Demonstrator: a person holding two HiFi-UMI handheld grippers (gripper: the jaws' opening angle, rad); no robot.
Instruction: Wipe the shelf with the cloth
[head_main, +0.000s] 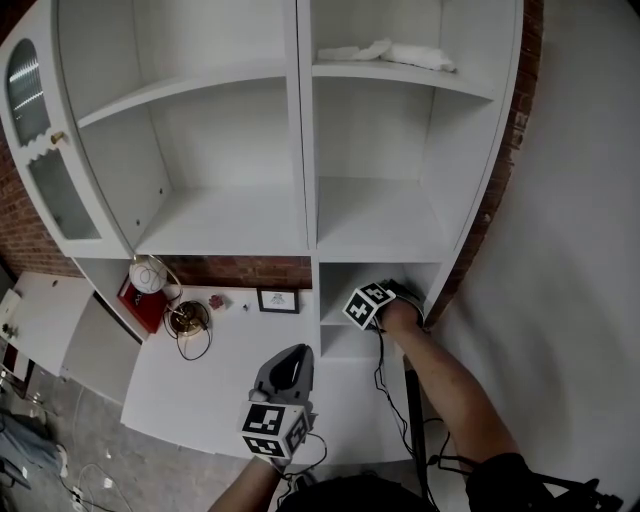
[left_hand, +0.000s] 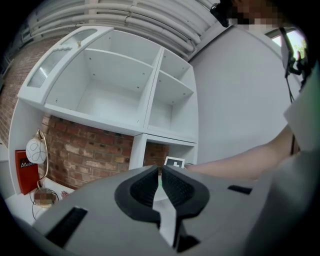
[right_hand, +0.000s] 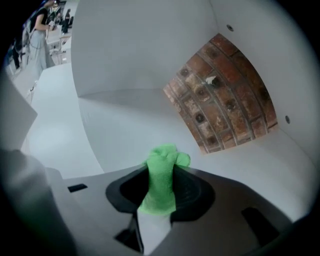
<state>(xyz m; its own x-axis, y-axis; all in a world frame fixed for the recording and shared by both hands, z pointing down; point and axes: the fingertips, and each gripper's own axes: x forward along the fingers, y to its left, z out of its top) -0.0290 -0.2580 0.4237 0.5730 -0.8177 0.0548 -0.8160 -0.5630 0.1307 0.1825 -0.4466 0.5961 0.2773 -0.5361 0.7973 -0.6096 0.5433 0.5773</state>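
White board makes up the whole shelf unit (head_main: 305, 150). At its left foot a counter (head_main: 230, 360) carries a red box (head_main: 140, 306) and a small picture frame (head_main: 277, 300), well clear of your work.

Your left gripper (head_main: 291, 354) hangs over that counter, out of any compartment. Its own view shows the jaws (left_hand: 160, 172) drawn almost together with nothing between them. It looks parked there so that it does not get in the way of the wiping arm.

Further right, your right gripper (head_main: 398, 298) reaches into the low right compartment, arm stretched forward. It is clenched on the green cloth (right_hand: 165, 157), with a bunched tuft standing proud beyond the jaw tips. That leaves soft fabric leading, so the cloth rather than the gripper should meet the paint. The tuft points toward the compartment floor (right_hand: 125, 120), where it runs back to the bare brick (right_hand: 220, 95). Whether the cloth touches the board yet, I cannot tell. I judge the wipe of this bay to be starting or under way.
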